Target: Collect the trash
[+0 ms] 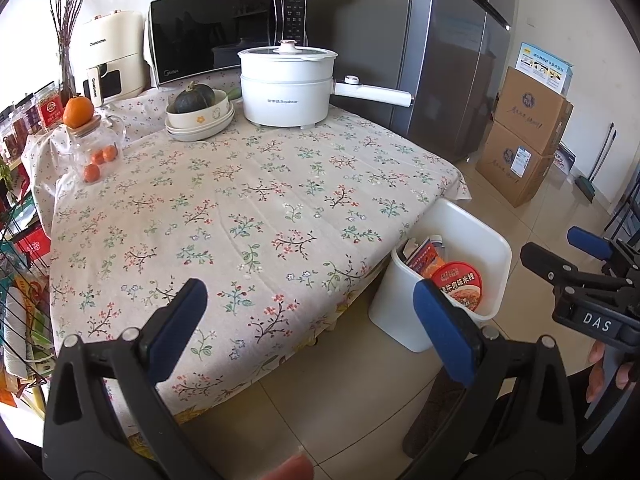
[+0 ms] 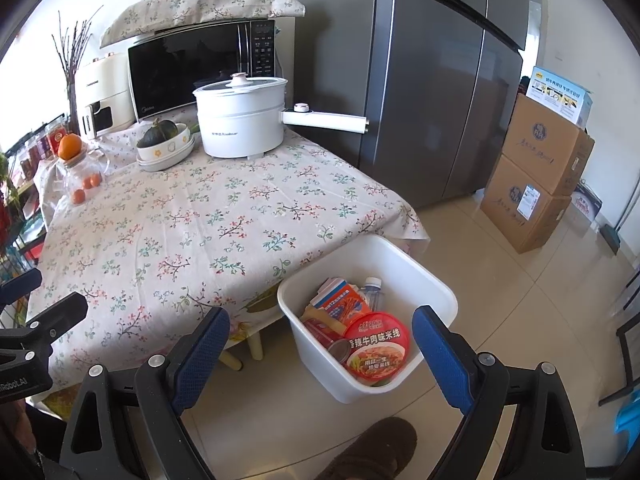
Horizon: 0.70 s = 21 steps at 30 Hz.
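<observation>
A white trash bin (image 2: 416,272) stands on the floor at the table's near right corner; it also shows in the left wrist view (image 1: 476,232). Inside lie a red instant-noodle cup (image 2: 376,346), a red-and-white carton (image 2: 340,300), a clear plastic bottle (image 2: 373,286) and a tin can (image 2: 339,350). My left gripper (image 1: 310,328) is open and empty over the table's near edge. My right gripper (image 2: 320,354) is open and empty, above and just in front of the bin. The right gripper also shows in the left wrist view (image 1: 560,248).
The table with a floral cloth (image 1: 240,216) carries a white electric pot (image 1: 288,88), a microwave (image 1: 224,32), a bowl with a squash (image 1: 196,104) and a glass jar with oranges (image 1: 94,148). A grey fridge (image 2: 432,80) and stacked cardboard boxes (image 2: 536,176) stand to the right. A wire rack (image 1: 20,280) is left.
</observation>
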{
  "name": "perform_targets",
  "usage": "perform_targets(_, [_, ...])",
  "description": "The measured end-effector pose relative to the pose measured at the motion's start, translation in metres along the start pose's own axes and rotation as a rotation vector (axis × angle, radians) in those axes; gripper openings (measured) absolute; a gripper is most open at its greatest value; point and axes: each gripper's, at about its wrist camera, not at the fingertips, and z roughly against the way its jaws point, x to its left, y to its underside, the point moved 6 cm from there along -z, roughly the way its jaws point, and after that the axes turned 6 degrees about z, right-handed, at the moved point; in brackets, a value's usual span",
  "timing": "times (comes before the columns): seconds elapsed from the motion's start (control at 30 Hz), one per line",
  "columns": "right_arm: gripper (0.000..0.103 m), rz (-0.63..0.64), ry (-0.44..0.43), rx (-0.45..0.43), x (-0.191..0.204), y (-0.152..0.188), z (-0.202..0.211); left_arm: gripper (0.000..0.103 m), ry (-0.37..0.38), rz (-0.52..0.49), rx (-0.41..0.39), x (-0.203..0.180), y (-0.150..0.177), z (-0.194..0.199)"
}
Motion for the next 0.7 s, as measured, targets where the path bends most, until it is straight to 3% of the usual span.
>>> perform_targets(0.7, [0.094,0.001,-0.003,0.008,0.0016,0.0014,-0.0023,0.102,0.010,0.032,0.043,0.0022,0.0040,-0.0065])
